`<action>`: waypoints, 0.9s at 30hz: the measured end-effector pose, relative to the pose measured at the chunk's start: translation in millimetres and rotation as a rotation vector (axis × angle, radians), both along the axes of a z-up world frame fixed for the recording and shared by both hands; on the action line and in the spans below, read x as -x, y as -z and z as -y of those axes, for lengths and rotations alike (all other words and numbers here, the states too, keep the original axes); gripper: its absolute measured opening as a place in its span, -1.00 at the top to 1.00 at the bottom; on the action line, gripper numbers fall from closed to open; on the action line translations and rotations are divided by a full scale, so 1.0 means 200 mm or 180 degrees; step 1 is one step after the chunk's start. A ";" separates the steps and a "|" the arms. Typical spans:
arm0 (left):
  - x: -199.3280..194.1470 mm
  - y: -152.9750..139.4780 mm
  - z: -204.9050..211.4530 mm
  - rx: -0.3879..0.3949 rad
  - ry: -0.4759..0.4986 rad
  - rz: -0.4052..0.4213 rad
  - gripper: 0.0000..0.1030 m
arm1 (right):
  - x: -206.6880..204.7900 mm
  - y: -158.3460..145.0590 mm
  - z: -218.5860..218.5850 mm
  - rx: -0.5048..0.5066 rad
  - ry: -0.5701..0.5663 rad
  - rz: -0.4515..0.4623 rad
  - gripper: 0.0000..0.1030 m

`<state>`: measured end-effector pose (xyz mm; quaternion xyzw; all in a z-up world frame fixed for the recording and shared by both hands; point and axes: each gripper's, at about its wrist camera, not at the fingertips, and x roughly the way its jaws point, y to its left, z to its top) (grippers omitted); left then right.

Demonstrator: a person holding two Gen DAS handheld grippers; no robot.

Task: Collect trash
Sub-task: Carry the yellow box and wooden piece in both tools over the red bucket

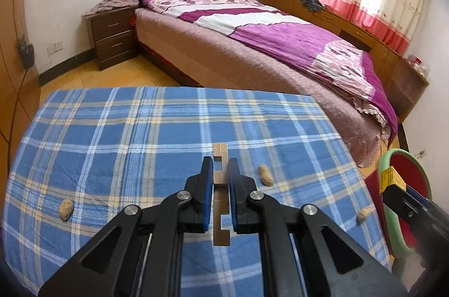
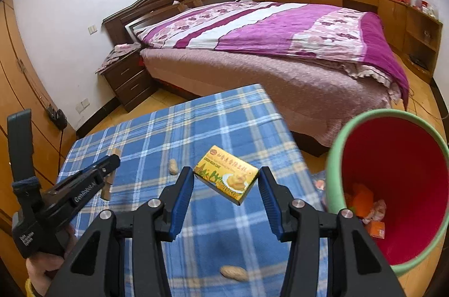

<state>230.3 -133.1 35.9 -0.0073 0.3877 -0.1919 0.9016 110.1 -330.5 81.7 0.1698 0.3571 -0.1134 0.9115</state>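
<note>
- Both tongs are loaded: the right tongs [image 2: 226, 184] clamp a small yellow cardboard cake box [image 2: 226, 174] by its two ends, lifted clear of the cloth and tilted; the left tongs [image 1: 219, 179] are nearly closed on a thin notched wooden strip [image 1: 219, 156], held upright between the blue pads.
- Off the table's right edge stands a round bin, green outside and red inside [image 2: 334, 156], its mouth tipped toward the right-wrist camera; the cake box hangs just left of its rim, not yet over the opening.
- Progress, as I judge it: orange and pale scraps [image 2: 364, 198] already lie at the bin's bottom, so some collecting is done. Two pieces are in hand awaiting a drop.
- Left to gather: three tan peanut shells on the cloth, one at the near left [image 1: 66, 209], one just right of the wooden strip [image 1: 265, 175], and one at the near right edge [image 1: 364, 213].
- Under it all is a table covered with a blue plaid cloth [image 1: 126, 128], otherwise bare.
- Beyond it, a dark wooden bed with a purple-and-white floral quilt [image 1: 280, 39], a brown nightstand [image 1: 112, 36] at its far left, low wooden cabinets under red-and-white curtains at the far right, and yellow flooring.
</note>
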 end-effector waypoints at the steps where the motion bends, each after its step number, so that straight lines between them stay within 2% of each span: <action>1: 0.02 -0.02 0.01 0.0002 0.0024 0.0018 0.81 | 0.02 -0.01 0.01 -0.0005 0.0015 0.0007 0.01; 13: 0.27 -0.19 0.16 0.0053 0.0368 0.0120 0.81 | 0.38 -0.05 0.19 -0.0037 0.0331 0.0098 0.01; 27: 0.58 -0.25 0.50 0.0043 0.0882 0.0115 0.81 | 0.76 -0.06 0.47 -0.0115 0.0754 0.0193 0.01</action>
